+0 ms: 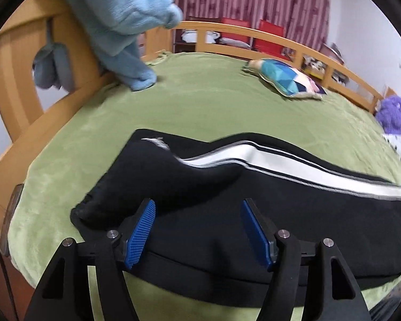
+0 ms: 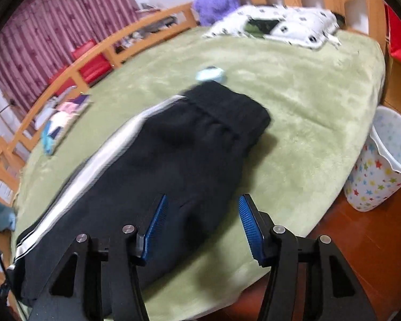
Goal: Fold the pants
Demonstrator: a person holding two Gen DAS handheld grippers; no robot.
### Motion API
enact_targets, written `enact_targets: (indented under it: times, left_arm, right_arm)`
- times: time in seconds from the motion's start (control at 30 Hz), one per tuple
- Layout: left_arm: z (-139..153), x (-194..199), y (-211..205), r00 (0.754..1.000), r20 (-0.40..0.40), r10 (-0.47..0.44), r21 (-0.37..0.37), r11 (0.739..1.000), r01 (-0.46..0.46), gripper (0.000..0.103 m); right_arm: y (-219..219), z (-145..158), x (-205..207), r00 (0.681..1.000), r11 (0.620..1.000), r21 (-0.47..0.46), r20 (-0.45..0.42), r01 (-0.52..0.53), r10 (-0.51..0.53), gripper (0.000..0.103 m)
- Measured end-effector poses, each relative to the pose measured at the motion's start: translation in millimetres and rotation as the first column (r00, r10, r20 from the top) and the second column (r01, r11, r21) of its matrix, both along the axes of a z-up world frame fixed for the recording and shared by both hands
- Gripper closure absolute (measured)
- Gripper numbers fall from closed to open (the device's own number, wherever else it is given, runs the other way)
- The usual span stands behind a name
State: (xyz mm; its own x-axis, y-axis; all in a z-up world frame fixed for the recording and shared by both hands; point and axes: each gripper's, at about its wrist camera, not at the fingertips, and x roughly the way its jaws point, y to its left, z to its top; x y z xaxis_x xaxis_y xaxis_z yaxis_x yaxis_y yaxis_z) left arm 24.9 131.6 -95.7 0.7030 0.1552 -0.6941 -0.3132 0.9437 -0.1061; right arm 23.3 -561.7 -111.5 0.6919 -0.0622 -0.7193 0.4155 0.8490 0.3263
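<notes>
Both tools — left [image 1: 197,230], right [image 2: 203,227] — apart, seemingly empty, over pants [image 1: 227,214] near bed edge [image 2: 294,224].

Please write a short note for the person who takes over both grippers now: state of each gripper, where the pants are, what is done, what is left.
Left gripper: open, holds nothing, fingers over the near edge of the pants.
Right gripper: open, holds nothing, fingers above the pants near the waistband end.
Pants: black with a white side stripe, lying lengthwise on the green bed cover, apparently already halved leg on leg.
Done: pants laid out long and fairly flat.
Left: probably fold them across the length, then smooth them. Pictures are blurred, so check the layers first.
</notes>
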Motion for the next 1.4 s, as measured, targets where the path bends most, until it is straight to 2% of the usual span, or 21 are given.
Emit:
enact_targets:
  times: [0.1, 0.23, 0.4, 0.47, 0.6, 0.67, 0.73, 0.83, 0.9, 0.97, 1.03, 1.07, 1.13, 1.2, 1.23, 1.3, 1.37, 1.4]
  left_arm:
    - [0.0, 10.4, 28.9, 0.999, 0.03, 0.017, -0.047, 0.999, -0.015, 0.039]
    - [-1.0, 37.8, 58.9, 0.999, 0.045, 0.008, -0.069, 0.998, -0.005, 0.039]
    - [-6.8, 78.4, 81.5, 1.0, 0.009, -0.009, -0.089, 0.996, 0.009, 0.039]
    - [-15.2, 96.8, 87.1, 0.999, -0.045, -0.011, -0.063, 0.998, 0.008, 0.039]
    - [-7.7, 98.0, 107.6, 0.999, 0.035, 0.036, -0.094, 0.995, -0.032, 0.039]
    - [-4.1, 102.1, 118.0, 0.998, 0.043, 0.047, -0.116, 0.992, -0.042, 0.039]
    - [-7.2, 115.3, 123.0, 1.0, 0.007, 0.018, -0.146, 0.989, -0.017, 0.039]
    - [-19.8, 136.5, 118.1, 0.994, -0.089, -0.056, -0.16, 0.986, 0.041, 0.04]
    - [-29.7, 140.3, 111.9, 0.987, -0.127, -0.096, -0.193, 0.979, 0.071, 0.052]
    - [-35.5, 139.0, 100.4, 0.976, -0.139, -0.168, -0.222, 0.966, 0.135, 0.07]
    - [-35.2, 137.0, 85.4, 0.962, -0.139, -0.236, -0.195, 0.959, 0.207, 0.081]
    - [-30.6, 134.7, 81.6, 0.968, -0.106, -0.229, -0.166, 0.964, 0.21, 0.083]
    - [-12.9, 126.9, 91.1, 0.983, 0.012, -0.182, -0.165, 0.969, 0.181, 0.084]
    - [4.5, 118.2, 113.5, 0.988, 0.128, -0.088, -0.214, 0.97, 0.114, 0.084]
    - [4.9, 118.7, 119.3, 0.988, 0.14, -0.065, -0.243, 0.965, 0.097, 0.082]
    - [-3.4, 126.0, 119.6, 0.996, 0.09, -0.024, -0.227, 0.973, 0.044, 0.074]
    - [-14.6, 132.2, 115.0, 0.999, 0.002, 0.032, -0.144, 0.989, -0.032, 0.06]
    - [-18.3, 132.2, 115.5, 0.998, -0.034, 0.049, -0.128, 0.99, -0.053, 0.054]
  right_arm:
    - [40.4, 11.3, 2.4, 0.998, 0.998, 0.003, 0.031, -0.061, 0.06, 0.048]
    - [94.4, 14.0, 10.7, 0.988, 0.989, 0.05, 0.068, -0.139, 0.135, 0.048]
    - [166.4, 11.8, 25.7, 0.97, 0.971, 0.047, 0.077, -0.234, 0.23, 0.048]
    - [189.8, 8.0, 30.5, 0.964, 0.965, 0.038, 0.072, -0.26, 0.257, 0.048]
    - [215.5, -4.4, 40.6, 0.956, 0.956, 0.038, 0.041, -0.29, 0.289, 0.048]
    - [224.2, -9.1, 43.8, 0.953, 0.953, 0.022, 0.013, -0.302, 0.301, 0.048]
    - [225.1, -13.1, 45.2, 0.953, 0.953, 0.019, 0.008, -0.302, 0.302, 0.048]
    - [228.1, -18.2, 50.9, 0.953, 0.953, 0.038, -0.007, -0.301, 0.301, 0.048]
    - [231.2, -19.1, 51.4, 0.952, 0.952, 0.032, -0.013, -0.304, 0.305, 0.048]
    - [232.9, -18.7, 53.9, 0.952, 0.952, 0.021, -0.016, -0.305, 0.306, 0.048]
    - [231.6, -20.3, 55.2, 0.953, 0.953, 0.022, -0.019, -0.301, 0.301, 0.048]
    - [230.2, -21.8, 55.6, 0.954, 0.954, 0.029, -0.022, -0.297, 0.298, 0.048]
    - [229.3, -23.8, 56.8, 0.956, 0.956, 0.039, -0.027, -0.292, 0.293, 0.048]
    - [227.7, -23.3, 55.6, 0.957, 0.957, 0.041, -0.025, -0.288, 0.289, 0.048]
    - [227.7, -22.6, 55.2, 0.957, 0.957, 0.039, -0.021, -0.288, 0.289, 0.048]
    - [227.3, -22.5, 53.1, 0.957, 0.957, 0.032, -0.015, -0.288, 0.289, 0.048]
    - [228.7, -24.4, 53.5, 0.957, 0.957, 0.03, -0.025, -0.289, 0.289, 0.048]
    - [229.7, -25.1, 53.1, 0.955, 0.956, 0.029, -0.029, -0.293, 0.294, 0.048]
